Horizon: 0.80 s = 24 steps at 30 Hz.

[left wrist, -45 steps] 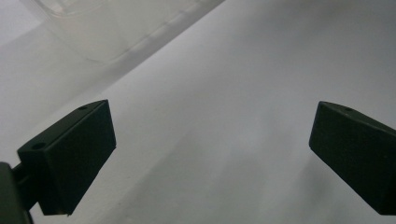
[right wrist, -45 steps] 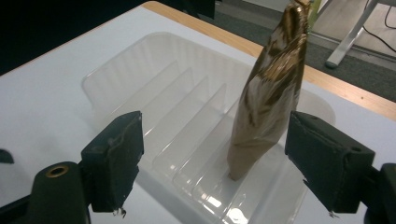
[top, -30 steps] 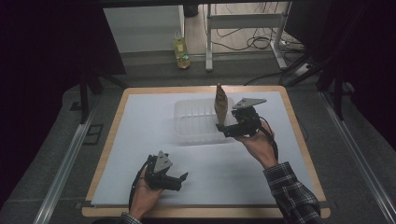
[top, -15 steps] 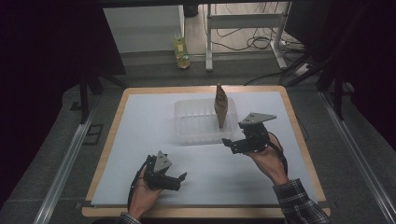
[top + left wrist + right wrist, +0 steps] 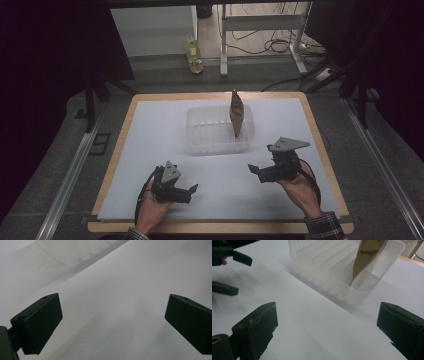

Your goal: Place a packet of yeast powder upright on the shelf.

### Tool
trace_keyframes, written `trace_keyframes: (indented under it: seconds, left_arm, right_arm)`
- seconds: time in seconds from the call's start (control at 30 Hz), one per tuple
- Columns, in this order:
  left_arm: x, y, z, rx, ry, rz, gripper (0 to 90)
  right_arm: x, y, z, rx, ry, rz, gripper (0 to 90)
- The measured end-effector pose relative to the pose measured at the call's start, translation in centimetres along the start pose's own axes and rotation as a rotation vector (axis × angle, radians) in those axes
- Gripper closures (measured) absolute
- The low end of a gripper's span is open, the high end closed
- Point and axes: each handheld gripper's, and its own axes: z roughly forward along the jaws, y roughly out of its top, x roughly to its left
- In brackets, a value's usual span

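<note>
Brown cardboard piece (image 5: 237,113) is seen standing upright on edge inside a clear plastic bin (image 5: 200,135), at the bin's right end as shown in the high view, its upper part rising well above the rim. The bin is set on a white sheet (image 5: 150,130) that covers most of the wooden tabletop (image 5: 125,125), toward the far middle of the sheet. In the right gripper view the same piece (image 5: 368,255) is seen leaning slightly in a slot between the ribs of the bin (image 5: 324,267), with nothing touching it. The right gripper (image 5: 257,172) is held in the person's right hand (image 5: 300,187) over the sheet, near the bin's right front corner but apart from it; its jaws are spread wide with nothing between them, which is confirmed by the right gripper view, where bare white sheet is seen in the gap. The left gripper (image 5: 190,191) is held in the left hand (image 5: 152,207) near the front edge of the tabletop, well apart from the bin; its jaws are likewise parted and empty, and in the left gripper view a corner of the bin (image 5: 75,250) is seen beyond them. A yellow bottle (image 5: 194,56) is seen on the floor beyond the tabletop.
</note>
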Motion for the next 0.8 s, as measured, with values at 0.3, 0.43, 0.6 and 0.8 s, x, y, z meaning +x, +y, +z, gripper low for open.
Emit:
trace_keyframes:
  seconds: [0.3, 0.43, 0.6, 0.8]
  left_arm:
    - [0.2, -0.2, -0.1, 0.004, -0.013, -0.012, 1.3]
    - [0.2, -0.3, 0.0, 0.009, 0.003, 0.017, 1.3]
    - [0.0, -0.3, 0.2, 0.012, 0.011, 0.037, 1.1]
    - [0.0, -0.3, 0.3, 0.007, 0.006, 0.031, 1.1]
  right_arm:
    - [0.0, -3.1, -0.8, 0.017, -0.018, 0.005, 0.1]
    - [-0.1, -4.6, -1.3, 0.006, -0.022, 0.018, 0.0]
    - [-0.4, -7.2, -1.4, 0.042, -0.056, 0.021, 0.0]
    - [-0.9, -7.5, -1.2, 0.046, -0.044, 0.046, 0.3]
